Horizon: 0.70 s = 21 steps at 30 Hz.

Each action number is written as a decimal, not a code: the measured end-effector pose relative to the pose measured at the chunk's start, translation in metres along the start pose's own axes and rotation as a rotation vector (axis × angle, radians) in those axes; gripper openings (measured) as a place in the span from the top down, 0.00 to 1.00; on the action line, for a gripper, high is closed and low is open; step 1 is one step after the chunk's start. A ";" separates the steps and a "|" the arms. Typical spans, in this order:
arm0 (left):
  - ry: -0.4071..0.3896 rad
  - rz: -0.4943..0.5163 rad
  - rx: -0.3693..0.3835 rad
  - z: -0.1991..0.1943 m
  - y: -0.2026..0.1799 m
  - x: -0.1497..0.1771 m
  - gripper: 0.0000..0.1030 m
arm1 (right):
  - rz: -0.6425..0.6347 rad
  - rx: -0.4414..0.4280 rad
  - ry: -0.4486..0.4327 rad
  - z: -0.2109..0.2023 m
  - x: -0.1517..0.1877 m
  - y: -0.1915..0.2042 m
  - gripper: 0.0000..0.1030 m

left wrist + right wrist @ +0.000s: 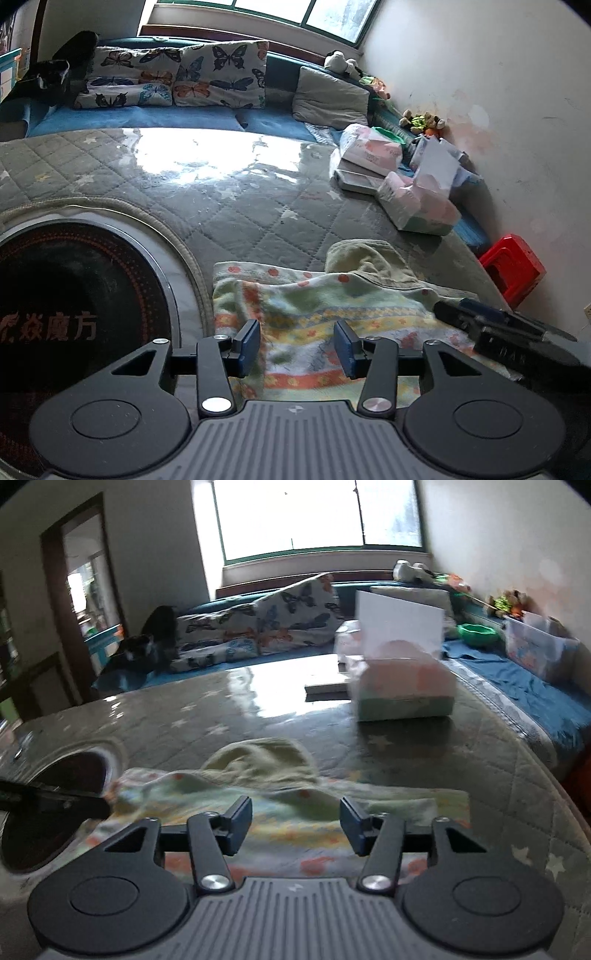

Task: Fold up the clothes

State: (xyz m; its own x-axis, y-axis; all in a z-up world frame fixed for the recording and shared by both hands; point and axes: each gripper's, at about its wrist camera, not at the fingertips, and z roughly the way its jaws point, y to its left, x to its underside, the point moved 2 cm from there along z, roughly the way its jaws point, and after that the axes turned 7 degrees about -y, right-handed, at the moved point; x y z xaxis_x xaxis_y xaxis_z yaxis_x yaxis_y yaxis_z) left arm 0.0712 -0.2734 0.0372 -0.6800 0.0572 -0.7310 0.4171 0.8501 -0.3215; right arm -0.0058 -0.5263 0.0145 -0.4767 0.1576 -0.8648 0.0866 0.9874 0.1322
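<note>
Patterned garment (pixel 314 314) lies rumpled at bench (pixel 221 206) near edge, burner (pixel 74 314) at 9 o'clock. Left hand-held gripper (pixel 297 347) & right hand-held gripper (pixel 295 825) both part-open over it, gripping nothing. Bare quilted bench toward 12; tissue packs (pixel 417 206) at 2.

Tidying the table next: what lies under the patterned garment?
Under the patterned garment shows the grey quilted cover. A plain green cloth pokes out at its far edge; the rest is hidden.

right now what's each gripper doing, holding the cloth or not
left gripper: open, nothing held, above the patterned cloth.
right gripper: open, nothing held.
</note>
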 end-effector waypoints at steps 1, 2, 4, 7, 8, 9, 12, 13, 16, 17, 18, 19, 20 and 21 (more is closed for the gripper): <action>-0.005 0.005 0.005 -0.004 -0.001 0.001 0.52 | -0.011 -0.011 0.002 -0.003 0.001 0.005 0.45; -0.009 0.012 0.013 -0.007 -0.003 0.003 0.52 | -0.025 -0.021 0.006 -0.007 0.004 0.011 0.43; -0.013 0.029 0.031 -0.015 -0.007 0.008 0.52 | -0.049 -0.036 0.014 -0.013 0.009 0.019 0.41; -0.014 0.057 0.050 -0.023 -0.012 0.016 0.52 | -0.088 -0.042 0.017 -0.021 0.018 0.031 0.40; -0.014 0.067 0.056 -0.025 -0.014 0.020 0.52 | -0.104 -0.045 0.019 -0.025 0.022 0.035 0.39; -0.015 0.077 0.062 -0.027 -0.015 0.024 0.52 | -0.119 -0.046 0.021 -0.029 0.025 0.039 0.38; -0.008 0.104 0.064 -0.029 -0.019 0.035 0.53 | -0.162 -0.039 0.024 -0.038 0.036 0.048 0.37; -0.003 0.109 0.063 -0.028 -0.020 0.038 0.54 | -0.169 -0.037 0.024 -0.041 0.039 0.049 0.37; 0.001 0.140 0.042 -0.024 -0.021 0.048 0.54 | -0.167 -0.032 0.033 -0.046 0.047 0.051 0.36; 0.000 0.154 0.033 -0.023 -0.022 0.052 0.54 | -0.164 -0.030 0.036 -0.047 0.050 0.051 0.35; -0.004 0.168 0.027 -0.022 -0.023 0.055 0.54 | -0.160 -0.025 0.034 -0.048 0.051 0.050 0.32; -0.010 0.183 0.023 -0.021 -0.024 0.057 0.54 | -0.157 -0.021 0.032 -0.049 0.053 0.050 0.32; -0.014 0.191 0.019 -0.022 -0.025 0.058 0.54 | -0.151 -0.017 0.029 -0.050 0.054 0.049 0.32; -0.018 0.195 0.017 -0.022 -0.026 0.058 0.54 | -0.140 -0.015 0.022 -0.053 0.053 0.047 0.31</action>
State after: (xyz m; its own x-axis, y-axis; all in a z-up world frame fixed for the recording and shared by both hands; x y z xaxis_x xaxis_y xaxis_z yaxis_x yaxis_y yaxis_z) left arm 0.0075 -0.2804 0.0165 -0.5745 0.2099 -0.7911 0.5496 0.8152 -0.1828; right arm -0.0737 -0.4705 0.0005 -0.5025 0.0184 -0.8644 0.0051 0.9998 0.0184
